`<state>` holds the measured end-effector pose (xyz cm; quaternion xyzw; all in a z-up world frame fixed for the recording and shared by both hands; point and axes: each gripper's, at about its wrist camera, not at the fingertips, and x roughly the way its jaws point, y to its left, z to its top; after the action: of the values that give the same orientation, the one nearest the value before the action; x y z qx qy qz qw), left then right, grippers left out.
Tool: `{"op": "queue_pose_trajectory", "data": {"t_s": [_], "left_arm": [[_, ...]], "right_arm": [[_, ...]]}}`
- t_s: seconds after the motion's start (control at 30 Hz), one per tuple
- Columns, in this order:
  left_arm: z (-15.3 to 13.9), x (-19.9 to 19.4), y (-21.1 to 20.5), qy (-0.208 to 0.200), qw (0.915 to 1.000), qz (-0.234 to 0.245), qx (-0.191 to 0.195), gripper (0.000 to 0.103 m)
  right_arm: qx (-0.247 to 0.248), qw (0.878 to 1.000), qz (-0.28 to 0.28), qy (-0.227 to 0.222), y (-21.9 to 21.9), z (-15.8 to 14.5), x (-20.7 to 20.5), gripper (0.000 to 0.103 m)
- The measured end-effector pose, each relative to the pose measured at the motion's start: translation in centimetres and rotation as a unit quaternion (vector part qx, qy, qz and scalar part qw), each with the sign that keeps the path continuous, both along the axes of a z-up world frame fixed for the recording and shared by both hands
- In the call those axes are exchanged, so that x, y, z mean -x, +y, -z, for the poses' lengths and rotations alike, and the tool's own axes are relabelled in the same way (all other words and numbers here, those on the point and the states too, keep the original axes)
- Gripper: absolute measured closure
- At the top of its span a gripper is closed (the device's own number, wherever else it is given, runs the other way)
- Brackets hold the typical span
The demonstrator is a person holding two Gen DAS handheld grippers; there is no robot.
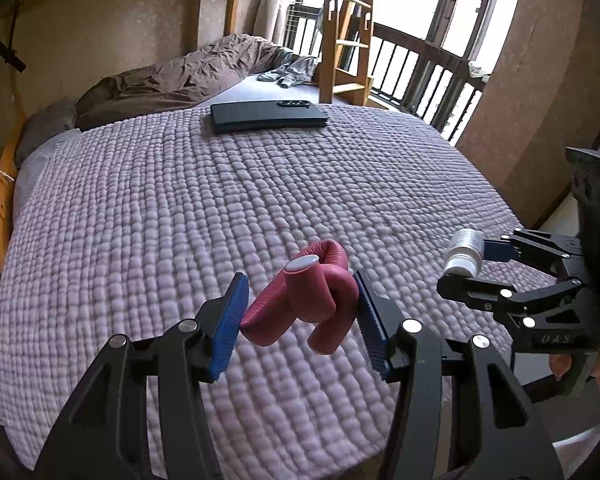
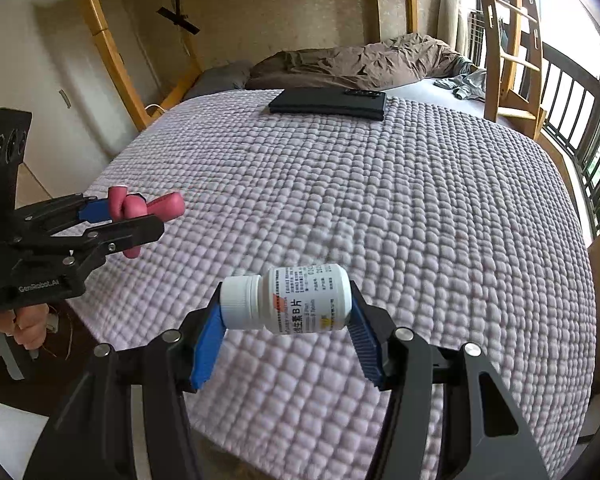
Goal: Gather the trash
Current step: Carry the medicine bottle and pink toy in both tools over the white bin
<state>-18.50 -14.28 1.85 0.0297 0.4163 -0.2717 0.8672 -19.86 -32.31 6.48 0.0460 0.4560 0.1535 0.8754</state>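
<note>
My left gripper (image 1: 300, 312) is shut on a knotted dark-pink leather strap (image 1: 304, 304) with a white end cap, held above the near part of the bed. The strap also shows in the right wrist view (image 2: 140, 210), held by the left gripper (image 2: 120, 220). My right gripper (image 2: 286, 320) is shut on a white pill bottle (image 2: 292, 300) lying sideways, cap to the left, above the bed's near edge. In the left wrist view the right gripper (image 1: 466, 264) holds the bottle (image 1: 464, 250) at the right.
A lilac quilted blanket (image 1: 220, 208) covers the bed. A black flat case with a phone on it (image 1: 268, 117) lies at its far side. A brown duvet (image 1: 172, 80) and grey clothes (image 1: 288, 70) lie beyond. A wooden ladder (image 1: 348, 32) and a balcony railing (image 1: 432, 76) stand at the right.
</note>
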Motion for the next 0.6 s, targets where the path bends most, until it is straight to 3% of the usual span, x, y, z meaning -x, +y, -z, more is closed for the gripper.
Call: {"op": "queue_pose_trajectory", "data": {"t_s": [0.6], "left_arm": [[-0.6, 7.3, 1.8, 0.017, 0.9976, 0.066, 0.016, 0.048]], "right_arm": [[-0.033, 0.998, -0.058, 0.012, 0.7, -0.5, 7.1, 0.047]]}}
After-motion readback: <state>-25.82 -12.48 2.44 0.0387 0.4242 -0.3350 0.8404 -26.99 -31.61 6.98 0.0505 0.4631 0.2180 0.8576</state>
